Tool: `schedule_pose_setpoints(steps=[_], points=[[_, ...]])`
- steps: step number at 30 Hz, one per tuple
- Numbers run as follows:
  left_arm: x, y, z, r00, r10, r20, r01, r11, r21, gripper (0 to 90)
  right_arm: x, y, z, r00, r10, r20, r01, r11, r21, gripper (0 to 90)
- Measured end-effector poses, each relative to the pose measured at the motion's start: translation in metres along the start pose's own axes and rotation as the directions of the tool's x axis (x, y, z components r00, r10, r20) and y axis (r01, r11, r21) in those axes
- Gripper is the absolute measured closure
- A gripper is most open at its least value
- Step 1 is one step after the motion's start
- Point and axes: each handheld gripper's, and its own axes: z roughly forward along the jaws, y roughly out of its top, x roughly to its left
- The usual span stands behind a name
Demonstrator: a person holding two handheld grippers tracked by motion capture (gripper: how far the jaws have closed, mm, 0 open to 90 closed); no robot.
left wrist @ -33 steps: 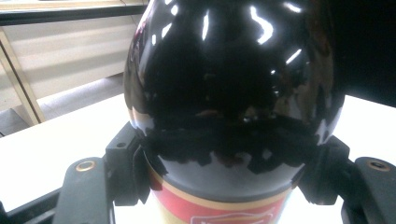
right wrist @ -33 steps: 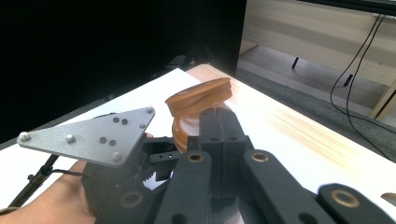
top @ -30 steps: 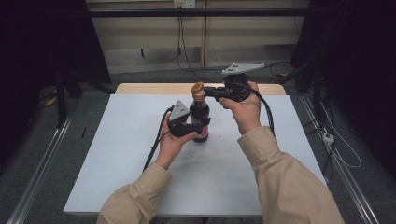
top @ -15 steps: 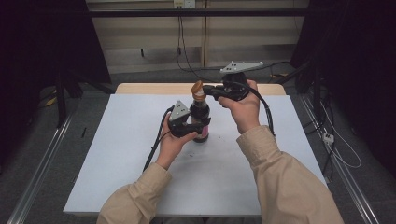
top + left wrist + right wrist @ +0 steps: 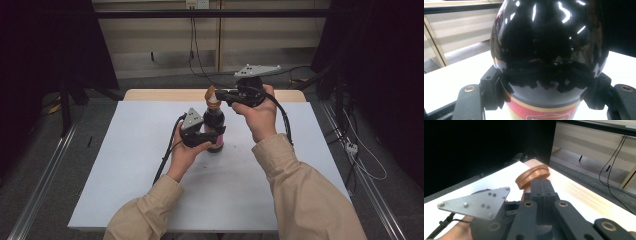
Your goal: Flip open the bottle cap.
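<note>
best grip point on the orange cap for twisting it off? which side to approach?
Take the orange cap across its round side wall, coming in level from the right, as the right gripper does now, jaws closed at it. The dark bottle stands upright, clamped low by the left gripper, so the cap sits high and free for a sideways pinch.

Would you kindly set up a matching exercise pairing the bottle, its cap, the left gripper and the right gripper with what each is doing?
1. bottle
2. cap
3. left gripper
4. right gripper

a. clamped around the bottle's body
b. stands upright on the white table
c. shut at the cap
d. orange, at the bottle's top

Pairs: 1-b, 2-d, 3-a, 4-c
</note>
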Motion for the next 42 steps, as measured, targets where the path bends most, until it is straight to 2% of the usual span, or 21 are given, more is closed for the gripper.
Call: schedule_pose_setpoints(steps=[6,24,30,33,37,39,42], points=[[0.000,0.000,0.001,1.0000,-0.005,0.005,0.005,1.0000,-0.004,30.3,-0.001,0.001,0.003,0.9999,-0.011,0.000,0.011,1.000,0.004,90.0],[0.000,-0.001,0.001,1.0000,-0.006,0.004,0.006,1.0000,-0.006,30.2,-0.001,0.001,0.006,1.0000,0.000,-0.007,0.000,1.000,-0.001,90.0],[0.001,-0.001,0.000,1.0000,0.002,0.005,-0.002,1.0000,-0.003,30.1,0.003,0.005,0.009,0.9997,-0.016,-0.019,0.015,1.000,-0.019,90.0],[0.000,-0.003,0.000,1.0000,-0.004,0.001,0.004,0.9998,-0.020,30.0,0.005,0.006,0.011,0.9996,-0.018,-0.021,0.018,0.999,-0.028,90.0],[0.000,-0.003,-0.001,1.0000,-0.006,0.005,0.006,0.9998,-0.020,29.9,0.000,0.004,0.008,0.9999,0.000,-0.012,-0.001,0.999,-0.034,90.0],[0.000,-0.003,-0.002,1.0000,-0.006,0.004,0.007,0.9998,-0.020,29.9,-0.003,0.001,0.005,0.9999,0.016,-0.004,-0.016,0.999,-0.050,84.3],[0.000,-0.003,-0.001,1.0000,-0.010,-0.001,0.010,0.9998,-0.018,29.7,-0.005,-0.002,-0.002,0.9998,0.015,0.008,-0.015,0.999,-0.053,82.7]])
